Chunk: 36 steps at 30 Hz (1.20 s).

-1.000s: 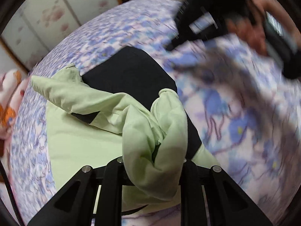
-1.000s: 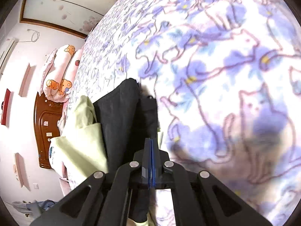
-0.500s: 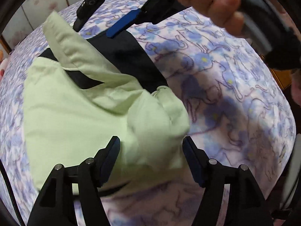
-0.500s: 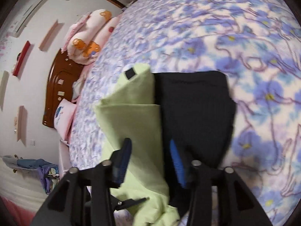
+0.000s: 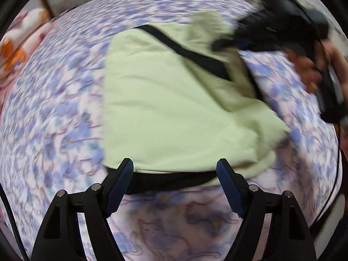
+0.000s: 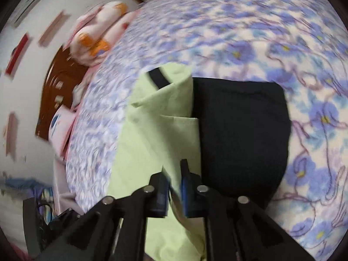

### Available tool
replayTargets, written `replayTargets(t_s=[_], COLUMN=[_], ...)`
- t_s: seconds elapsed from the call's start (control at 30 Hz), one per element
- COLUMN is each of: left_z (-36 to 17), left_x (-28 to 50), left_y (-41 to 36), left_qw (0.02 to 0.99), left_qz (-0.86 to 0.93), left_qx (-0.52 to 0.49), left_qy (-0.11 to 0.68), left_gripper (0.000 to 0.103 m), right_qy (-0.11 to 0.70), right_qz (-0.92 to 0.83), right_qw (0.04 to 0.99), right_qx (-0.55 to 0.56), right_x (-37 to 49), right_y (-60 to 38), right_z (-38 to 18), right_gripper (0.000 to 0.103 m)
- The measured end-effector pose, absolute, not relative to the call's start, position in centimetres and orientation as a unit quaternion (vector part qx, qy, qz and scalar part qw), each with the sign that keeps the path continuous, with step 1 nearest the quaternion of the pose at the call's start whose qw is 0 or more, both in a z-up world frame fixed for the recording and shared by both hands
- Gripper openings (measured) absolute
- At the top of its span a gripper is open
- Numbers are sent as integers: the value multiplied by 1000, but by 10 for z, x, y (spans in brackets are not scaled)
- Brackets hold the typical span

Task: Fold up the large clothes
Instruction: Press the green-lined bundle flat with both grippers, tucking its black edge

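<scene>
A bed (image 5: pixel 65 100) in a blue flowered sheet is carrying everything. The left tool (image 5: pixel 175 169) is opening, nothing between its fingers, hanging over the near hem of the pale green and black garment (image 5: pixel 174 108). The right tool (image 6: pixel 174 175) is closing on a fold of the green cloth, beside the black panel (image 6: pixel 241 134).

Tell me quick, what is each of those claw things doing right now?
Left gripper: jaws opening wide, holding nothing, above the light green garment.
Right gripper: jaws closing on a fold of that garment.
</scene>
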<state>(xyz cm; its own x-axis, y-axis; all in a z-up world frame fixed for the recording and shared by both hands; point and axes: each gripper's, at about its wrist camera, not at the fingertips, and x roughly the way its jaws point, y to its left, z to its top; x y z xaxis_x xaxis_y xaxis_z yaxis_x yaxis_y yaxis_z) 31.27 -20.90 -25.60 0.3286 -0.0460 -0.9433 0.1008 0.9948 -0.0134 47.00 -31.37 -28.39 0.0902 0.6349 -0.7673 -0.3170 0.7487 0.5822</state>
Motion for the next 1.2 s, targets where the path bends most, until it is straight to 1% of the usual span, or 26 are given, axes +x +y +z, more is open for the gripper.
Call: replayTargets(t_s=[0.1,0.23,0.3,0.4,0.53,0.6,0.77,0.83,0.9,0.97,1.13,1.2], left_z=[-254,-258,-264,-277,-292,-302,-323,-329,-335,-339,-344,-346], left_x=[318,324,328,339,348,352,355,356,357,359,370,371], left_y=[-184,-161,-150,-129,-107,-98,-89,-88,-87,-86,-90,-90], left_qw=[818,817,813,783,749,732,705,698,692,689,684,683], left_qz=[-21,-3,9,19,5,-4,-27,-38,-47,-53,-64,-63], left_qx=[-6,-32,-42,-83,-147,-173,-211,-219,-226,-227,-223,-217], left_qy=[574,576,581,616,646,659,677,681,684,686,692,695], left_gripper=[77,77,77,77,77,77,77,77,77,77,72,67], right_qy=[583,608,606,608,607,611,642,659,668,666,669,671], right_qz=[279,223,211,201,189,187,217,221,214,207,186,181], right_qw=[748,736,744,751,745,739,702,688,679,678,692,701], right_qx=[147,198,184,161,202,213,220,210,215,232,196,162], right_x=[472,478,477,474,460,448,402,381,365,353,334,325], right_y=[-340,-375,-378,-376,-389,-391,-381,-374,-372,-372,-356,-347], right_z=[-287,-317,-326,-336,-327,-318,-308,-308,-310,-311,-311,-309], right_gripper=[5,4,4,4,5,9,9,12,22,25,24,10])
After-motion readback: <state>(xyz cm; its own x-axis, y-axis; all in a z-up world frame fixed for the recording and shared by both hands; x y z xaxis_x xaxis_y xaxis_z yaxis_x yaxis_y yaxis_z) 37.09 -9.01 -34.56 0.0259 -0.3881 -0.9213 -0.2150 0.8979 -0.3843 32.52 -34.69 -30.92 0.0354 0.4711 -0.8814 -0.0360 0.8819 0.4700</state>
